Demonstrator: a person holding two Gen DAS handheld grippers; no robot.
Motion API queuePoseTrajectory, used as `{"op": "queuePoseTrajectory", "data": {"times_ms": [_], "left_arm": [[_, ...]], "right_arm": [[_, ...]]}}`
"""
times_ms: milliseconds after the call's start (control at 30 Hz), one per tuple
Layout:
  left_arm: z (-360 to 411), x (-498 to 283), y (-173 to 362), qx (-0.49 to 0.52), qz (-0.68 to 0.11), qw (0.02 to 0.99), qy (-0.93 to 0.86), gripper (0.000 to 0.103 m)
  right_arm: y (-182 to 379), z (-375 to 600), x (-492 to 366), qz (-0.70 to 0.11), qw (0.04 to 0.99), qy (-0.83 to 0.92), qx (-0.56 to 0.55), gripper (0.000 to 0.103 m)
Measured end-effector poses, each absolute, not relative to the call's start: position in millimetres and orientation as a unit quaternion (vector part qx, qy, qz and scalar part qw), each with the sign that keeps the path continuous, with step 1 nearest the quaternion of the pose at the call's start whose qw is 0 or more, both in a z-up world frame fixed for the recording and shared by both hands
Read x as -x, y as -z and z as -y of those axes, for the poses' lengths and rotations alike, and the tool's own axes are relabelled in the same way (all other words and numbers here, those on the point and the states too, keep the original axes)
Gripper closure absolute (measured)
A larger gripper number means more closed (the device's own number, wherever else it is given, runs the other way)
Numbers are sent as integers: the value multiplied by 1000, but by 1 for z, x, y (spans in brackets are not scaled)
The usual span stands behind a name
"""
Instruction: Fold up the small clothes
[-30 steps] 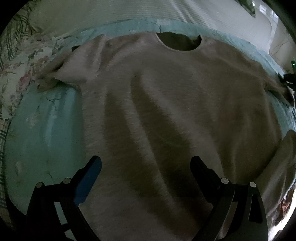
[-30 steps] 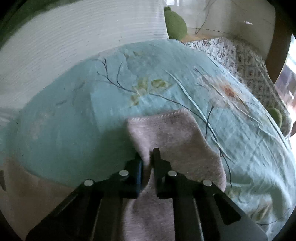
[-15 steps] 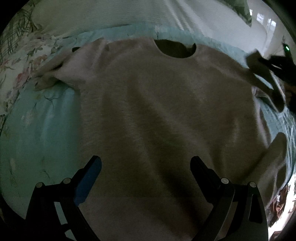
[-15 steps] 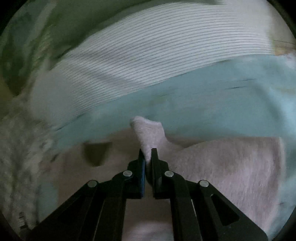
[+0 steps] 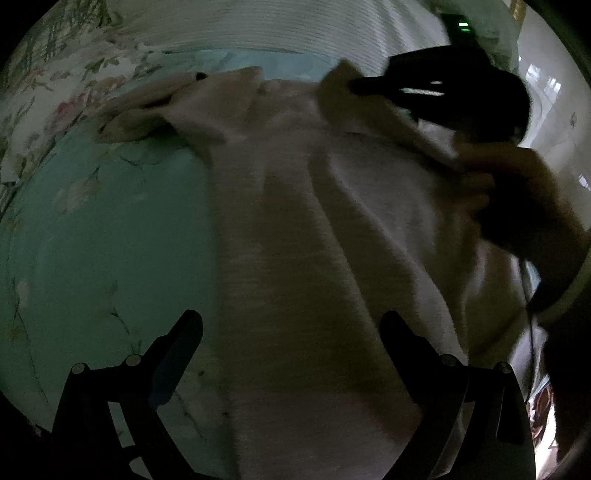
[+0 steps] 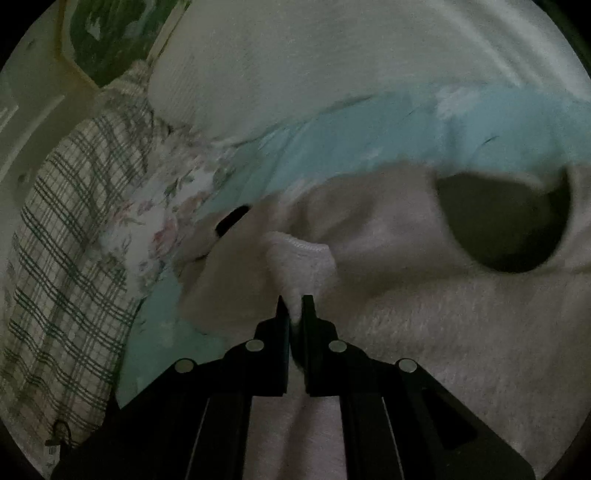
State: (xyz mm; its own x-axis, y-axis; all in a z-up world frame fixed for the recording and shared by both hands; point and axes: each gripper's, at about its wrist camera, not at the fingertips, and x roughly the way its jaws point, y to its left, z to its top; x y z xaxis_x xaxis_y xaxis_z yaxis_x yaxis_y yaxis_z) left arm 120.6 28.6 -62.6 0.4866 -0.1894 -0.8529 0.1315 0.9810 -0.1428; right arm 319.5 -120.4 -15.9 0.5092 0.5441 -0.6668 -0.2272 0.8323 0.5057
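While the pale pink sweater [image 5: 314, 258] lies spread across the teal floral bedspread [image 5: 92, 240], the right gripper [image 6: 295, 301] pinches the cuff of one sleeve [image 6: 301, 258] between its nearly closed jaws, with the ribbed hem of the cuff fanning out just past the fingertips. In the right wrist view the held sleeve hangs above the sweater's chest, to the left of the dark oval of the neck opening [image 6: 506, 225]. Seen from the left wrist, the right gripper [image 5: 354, 86] reaches in from the upper right above the neckline area, the sleeve [image 5: 388, 122] trailing from it back toward the right shoulder, and the person's hand [image 5: 517, 192] appears blurred behind it. The other sleeve [image 5: 147, 110] lies bunched at the upper left, partly on the bedspread and close to a flowered pillow [image 5: 48, 96]. A white ribbed blanket [image 5: 295, 33] runs across the head of the bed, and a plaid cloth [image 6: 66, 258] shows at the left of the right wrist view. The left gripper [image 5: 291, 321] hovers over the sweater's lower body with its jaws spread wide and nothing between them; its left finger is over the bedspread near the garment's edge, its right finger over the fabric.
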Motion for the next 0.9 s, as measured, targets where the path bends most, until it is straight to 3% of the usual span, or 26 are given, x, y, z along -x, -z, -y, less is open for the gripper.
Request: {"op": "queuePoseTrajectory", "data": {"times_ms": [100,200,233,300,800,900], "left_arm": [[-38,-124,64,38,-497,862,94,6],[-40,-130,65,48,-495,861,103,6],[-41,-135,65,53,-493,861,108,6],[-42,-146,62,63,-486,864,119,6],[-31,-331,81,51,-508,850,128,6],[-28,-351,91,38,-514,848,126,15]], "right_arm": [[31,103,-325,-450,839,-245,-183,96],[44,95,-326,-477,817,-269,-181,87],[47,94,-324,-484,812,-273,-180,72],[45,99,-318,-484,808,-278,-190,51],[-18,237,-196,-395,864,-170,-261,50],[-24,255,-178,-386,870,-155,-264,50]]}}
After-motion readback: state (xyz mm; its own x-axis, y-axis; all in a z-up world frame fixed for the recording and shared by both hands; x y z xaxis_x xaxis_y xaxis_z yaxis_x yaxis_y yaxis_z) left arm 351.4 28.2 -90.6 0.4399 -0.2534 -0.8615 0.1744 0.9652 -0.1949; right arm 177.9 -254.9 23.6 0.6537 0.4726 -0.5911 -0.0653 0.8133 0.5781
